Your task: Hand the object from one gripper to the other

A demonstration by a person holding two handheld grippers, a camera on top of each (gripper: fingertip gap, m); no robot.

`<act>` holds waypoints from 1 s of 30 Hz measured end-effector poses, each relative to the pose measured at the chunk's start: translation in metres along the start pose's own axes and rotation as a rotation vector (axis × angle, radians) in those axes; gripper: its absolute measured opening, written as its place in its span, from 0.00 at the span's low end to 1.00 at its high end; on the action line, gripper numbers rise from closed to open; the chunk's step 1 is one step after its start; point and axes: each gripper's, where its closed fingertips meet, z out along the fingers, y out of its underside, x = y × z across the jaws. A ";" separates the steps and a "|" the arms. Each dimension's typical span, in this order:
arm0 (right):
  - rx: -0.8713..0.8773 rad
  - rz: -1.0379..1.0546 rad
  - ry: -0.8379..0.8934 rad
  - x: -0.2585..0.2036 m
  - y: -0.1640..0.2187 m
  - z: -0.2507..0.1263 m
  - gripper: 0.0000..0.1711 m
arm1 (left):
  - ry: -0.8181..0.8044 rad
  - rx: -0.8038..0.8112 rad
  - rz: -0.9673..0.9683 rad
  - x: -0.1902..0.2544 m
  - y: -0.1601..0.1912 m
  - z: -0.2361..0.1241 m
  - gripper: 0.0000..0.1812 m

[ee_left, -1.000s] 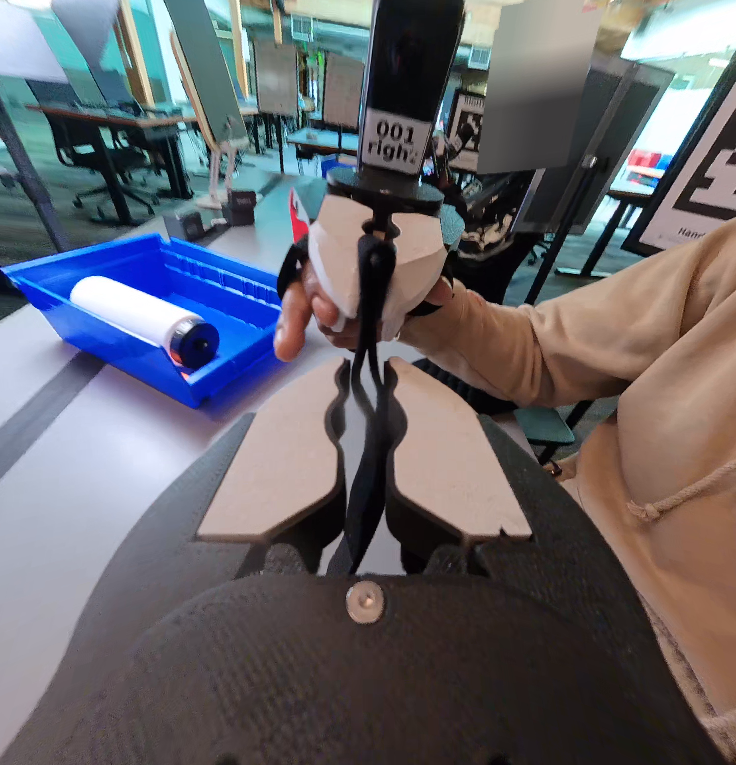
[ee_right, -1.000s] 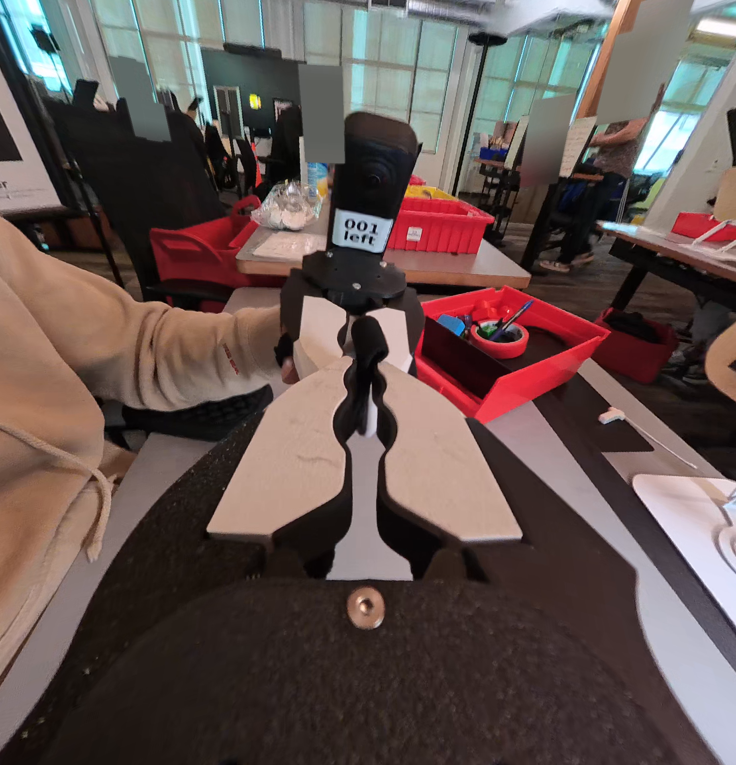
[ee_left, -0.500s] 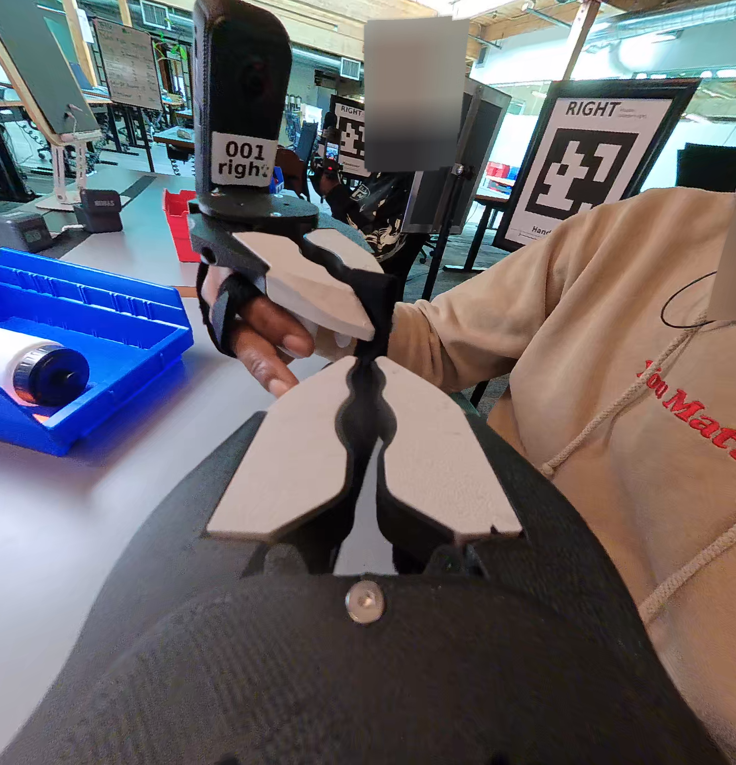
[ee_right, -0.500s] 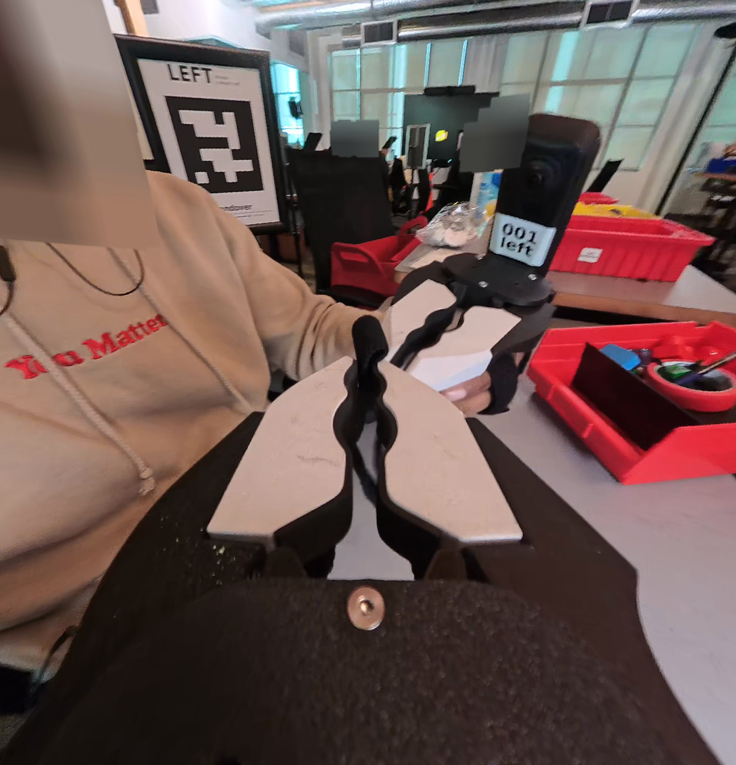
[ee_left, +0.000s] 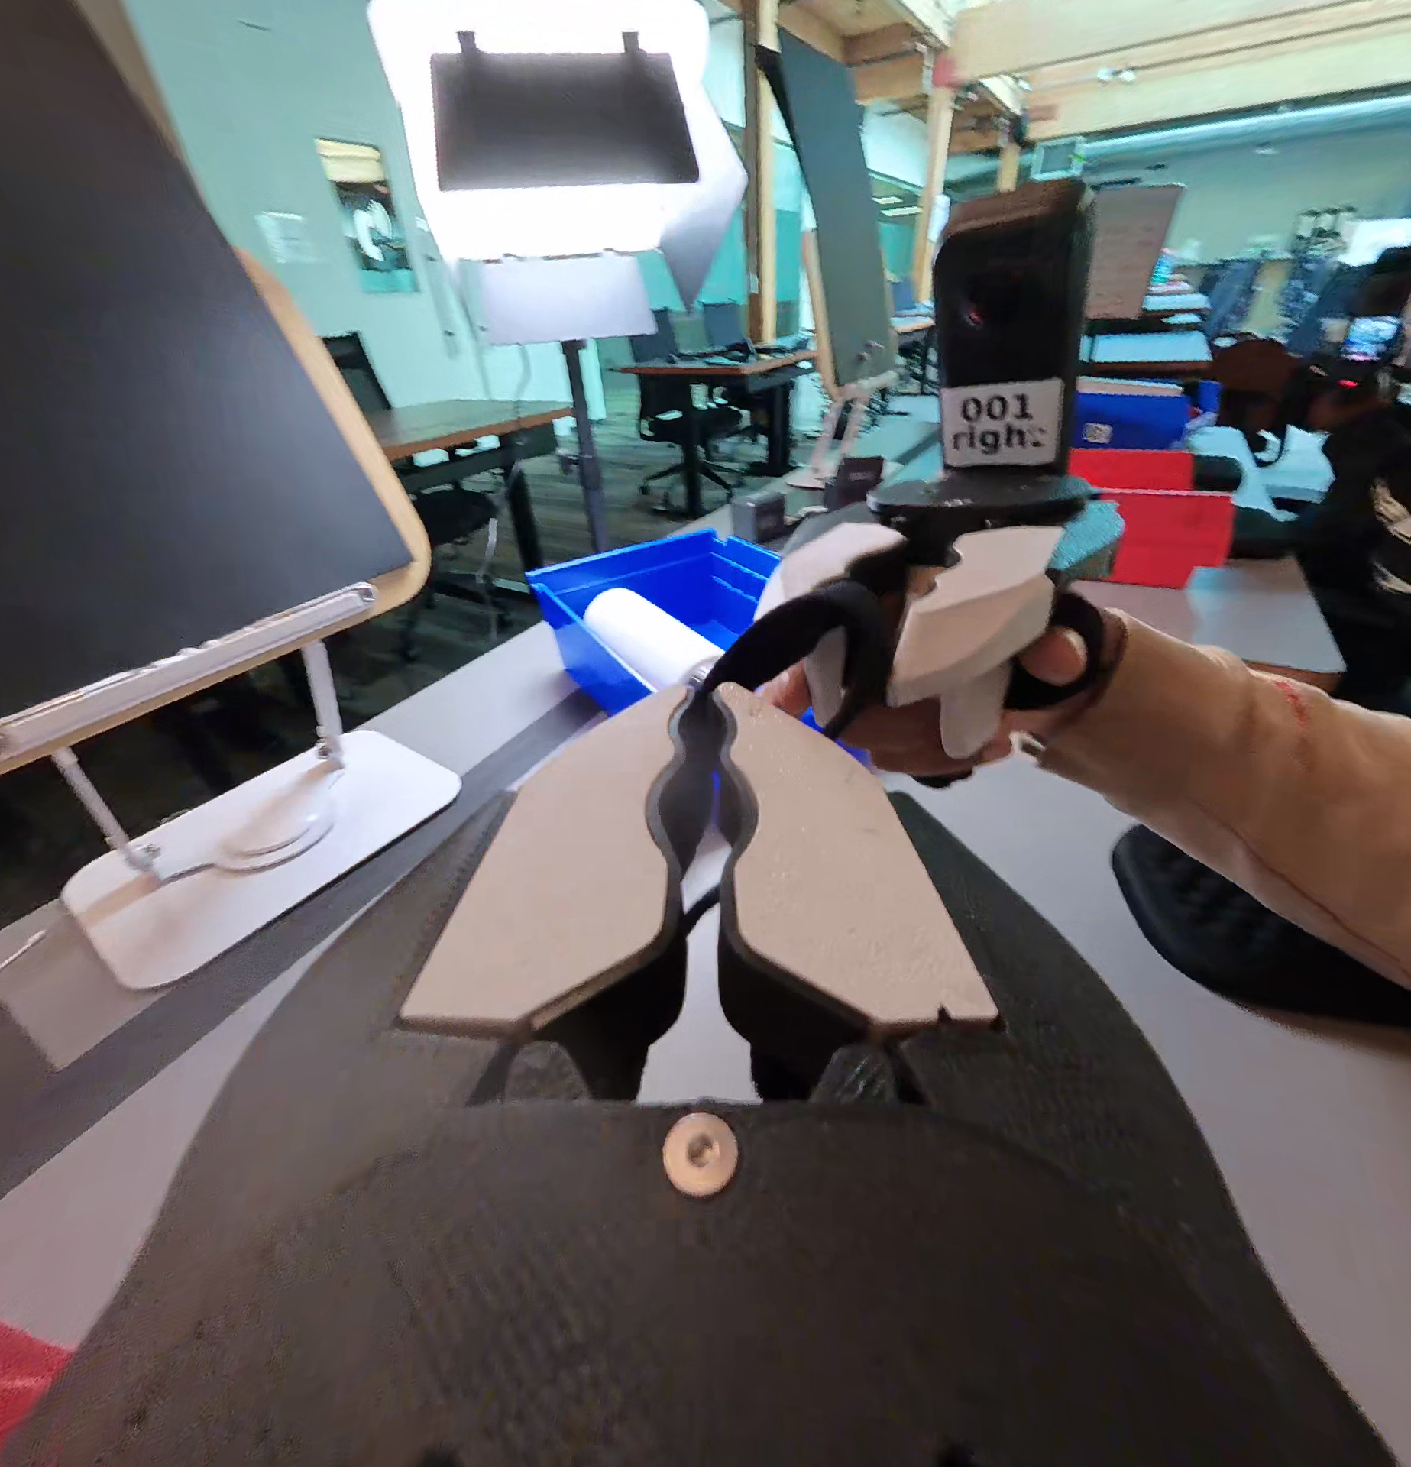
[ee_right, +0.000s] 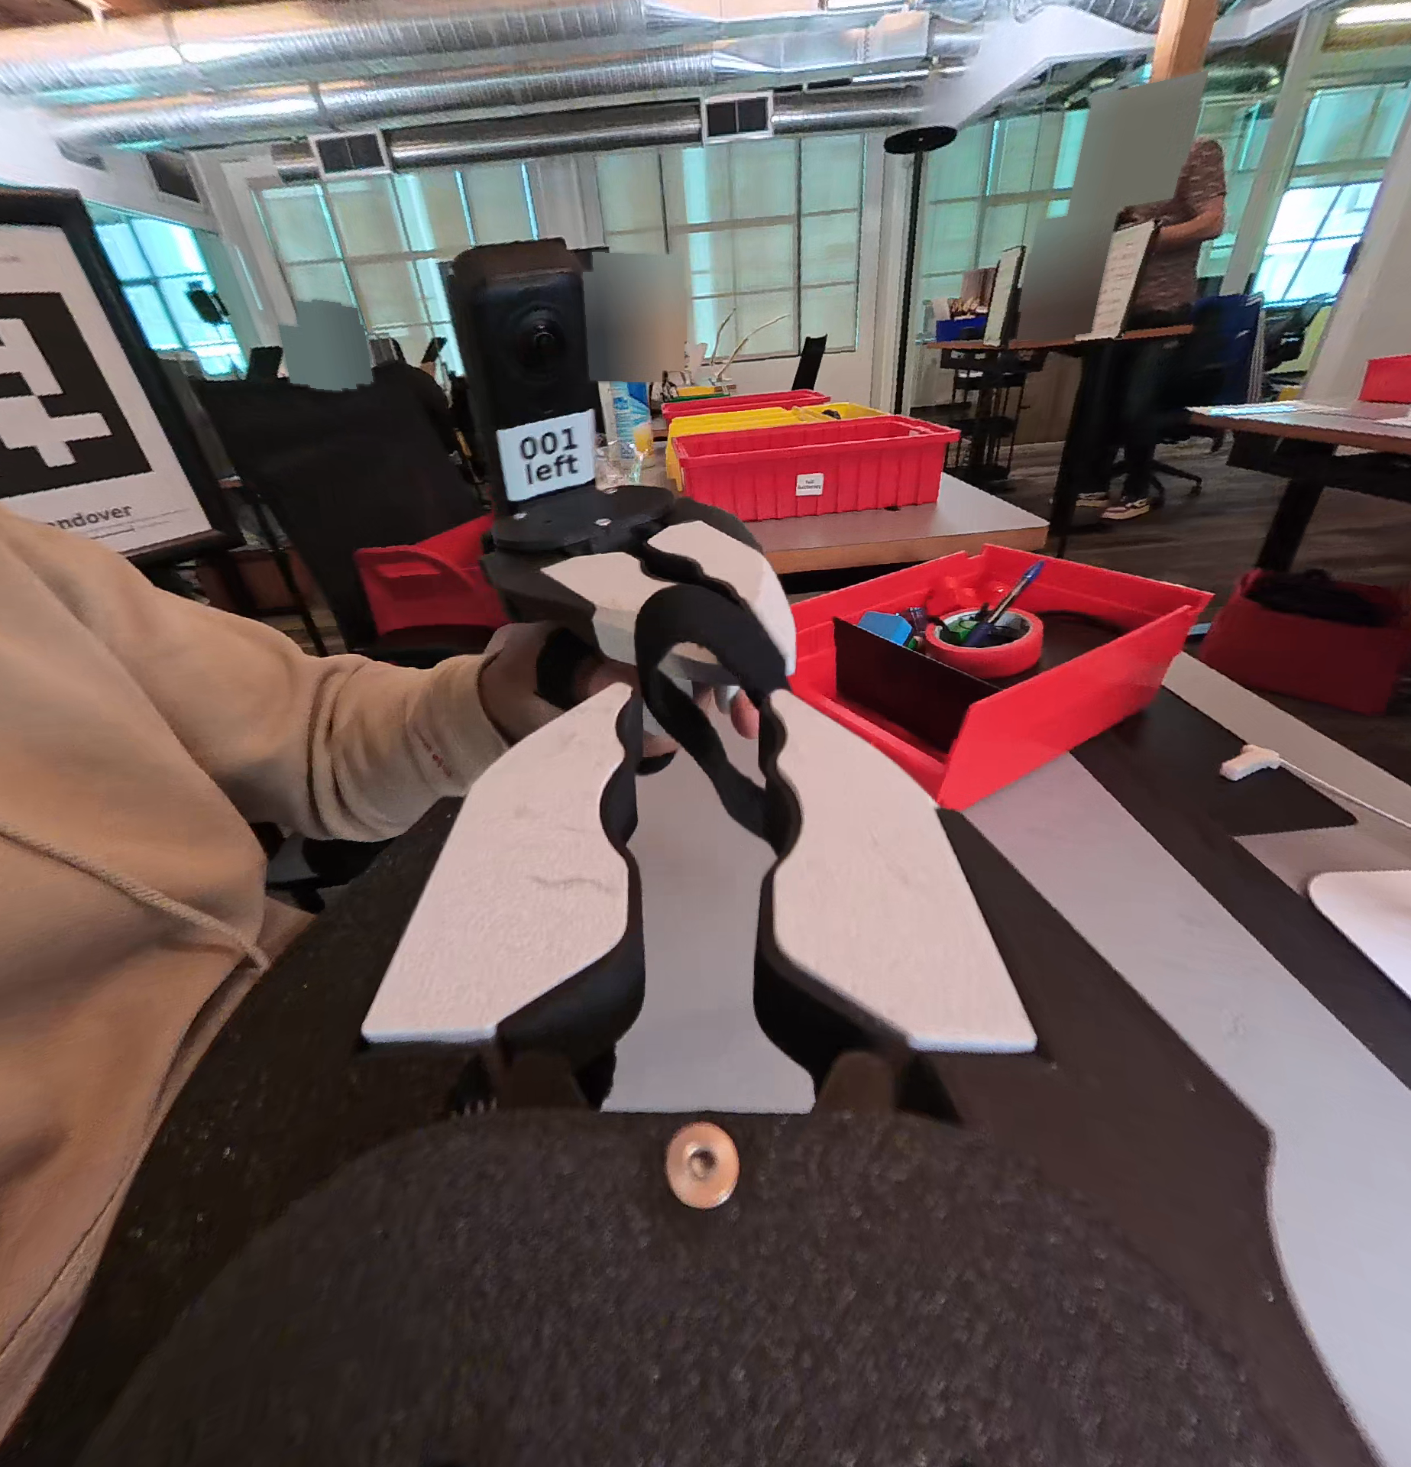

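Note:
The object is a black elastic band (ee_left: 817, 615). My left gripper (ee_left: 703, 702) is shut on one end of it at the fingertips. The band stretches up and right to my right gripper (ee_left: 884, 683), which a gloved hand holds facing me. In the right wrist view the right gripper (ee_right: 698, 706) has its jaws apart. The band (ee_right: 682, 627) hangs as a loop from the left gripper (ee_right: 686, 603) down between the right fingers. It leans on the inner edge of the right-hand finger (ee_right: 861, 873).
A blue bin (ee_left: 607, 587) with a white roll (ee_left: 646, 635) stands behind the grippers. A dark board on a white stand (ee_left: 234, 833) is at the left. A red tray (ee_right: 1027, 714) with a tape roll and pens sits at the right. The person's beige sleeve (ee_right: 249, 714) is close by. Less than 4 cm separates the two grippers' tips.
The right gripper's jaws were shut on the band and now stand apart. The left gripper stays shut on it. Both grippers have swung away from the person's body toward the table.

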 end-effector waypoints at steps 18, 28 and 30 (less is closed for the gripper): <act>-0.425 -0.063 -0.105 -0.021 0.044 -0.051 0.01 | 0.205 -0.266 0.216 0.002 0.044 -0.009 0.02; -0.656 0.061 -0.279 -0.042 0.099 -0.038 0.01 | 0.315 -0.330 0.578 0.061 0.061 -0.001 0.21; -0.685 0.081 -0.330 -0.049 0.109 -0.031 0.01 | 0.335 -0.359 0.641 0.067 0.071 0.000 0.21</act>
